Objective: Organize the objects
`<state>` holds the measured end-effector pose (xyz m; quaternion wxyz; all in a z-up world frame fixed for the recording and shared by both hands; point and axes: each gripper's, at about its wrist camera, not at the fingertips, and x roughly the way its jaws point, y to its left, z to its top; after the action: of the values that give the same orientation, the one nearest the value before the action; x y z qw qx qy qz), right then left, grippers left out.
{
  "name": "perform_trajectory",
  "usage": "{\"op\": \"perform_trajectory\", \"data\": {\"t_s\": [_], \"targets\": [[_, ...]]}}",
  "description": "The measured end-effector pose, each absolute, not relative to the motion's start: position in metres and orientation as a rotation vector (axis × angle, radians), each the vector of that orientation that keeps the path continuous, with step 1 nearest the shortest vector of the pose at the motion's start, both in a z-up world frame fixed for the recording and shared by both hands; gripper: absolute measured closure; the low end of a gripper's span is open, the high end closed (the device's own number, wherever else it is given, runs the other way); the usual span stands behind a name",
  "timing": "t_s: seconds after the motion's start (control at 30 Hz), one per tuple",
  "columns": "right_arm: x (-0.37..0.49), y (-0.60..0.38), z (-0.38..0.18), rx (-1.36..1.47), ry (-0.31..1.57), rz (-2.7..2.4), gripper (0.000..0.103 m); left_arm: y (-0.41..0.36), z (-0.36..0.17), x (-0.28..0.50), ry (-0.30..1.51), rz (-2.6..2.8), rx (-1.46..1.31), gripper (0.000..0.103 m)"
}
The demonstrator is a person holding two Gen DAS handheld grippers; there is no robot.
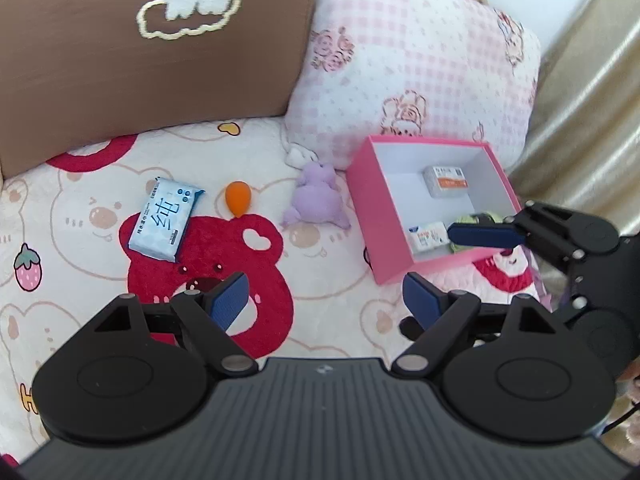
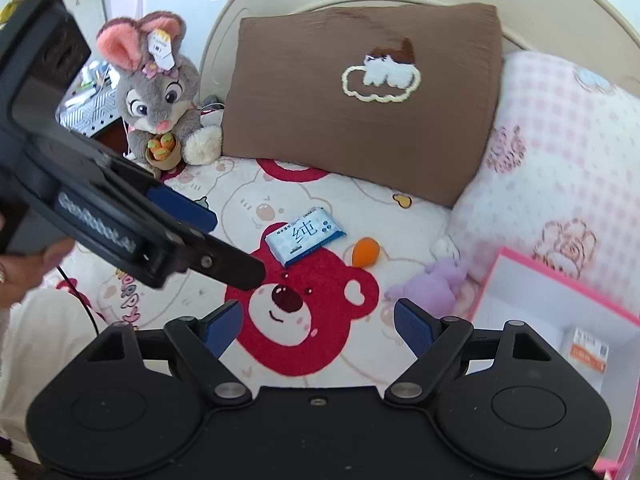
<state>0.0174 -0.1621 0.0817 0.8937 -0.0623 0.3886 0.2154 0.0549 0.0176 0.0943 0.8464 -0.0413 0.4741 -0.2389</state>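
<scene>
**Desk:** Both grippers first, please. What are they doing?

**Photographer:** Left gripper (image 1: 326, 294) hangs over the bedspread (image 1: 100, 280) with its jaws spread wide and nothing between them. Right gripper (image 2: 318, 322) is likewise wide and empty, above the red bear print (image 2: 304, 308). Neither touches anything.

**Desk:** How far along is the tidying?

**Photographer:** Partly done, by my reading. The pink box (image 1: 360, 200) sits at the foot of the checked pillow (image 1: 420, 60) and already holds three things: a small white and orange carton (image 1: 446, 181), a white packet (image 1: 428, 237) and something green (image 1: 476, 219), half hidden behind the other gripper's finger. Left out on the bedspread are the blue wipes pack (image 1: 166, 218), the orange sponge (image 1: 237, 198) just beside it, and the purple soft toy (image 1: 316, 198) lying near the box's outer wall.

**Desk:** Any legible writing?

**Photographer:** The wipes pack carries one large Chinese character, 纯; its smaller print is too fine to read. The left gripper's side, seen from the right wrist, bears white lettering that seems to begin "Gen", then blurs. Labels in the box cannot be read.
</scene>
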Motion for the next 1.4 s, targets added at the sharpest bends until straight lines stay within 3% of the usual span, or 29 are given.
{"op": "perform_trajectory", "data": {"t_s": [0.3, 1.4], "targets": [[0.037, -0.134, 0.068, -0.255, 0.722, 0.499, 0.017, 0.045, 0.069, 0.075, 1.010, -0.465, -0.141, 0.019], [0.119, -0.043, -0.014, -0.405, 0.762, 0.650, 0.017, 0.122, -0.029, 0.129, 1.040, -0.382, -0.274, 0.019]]}}
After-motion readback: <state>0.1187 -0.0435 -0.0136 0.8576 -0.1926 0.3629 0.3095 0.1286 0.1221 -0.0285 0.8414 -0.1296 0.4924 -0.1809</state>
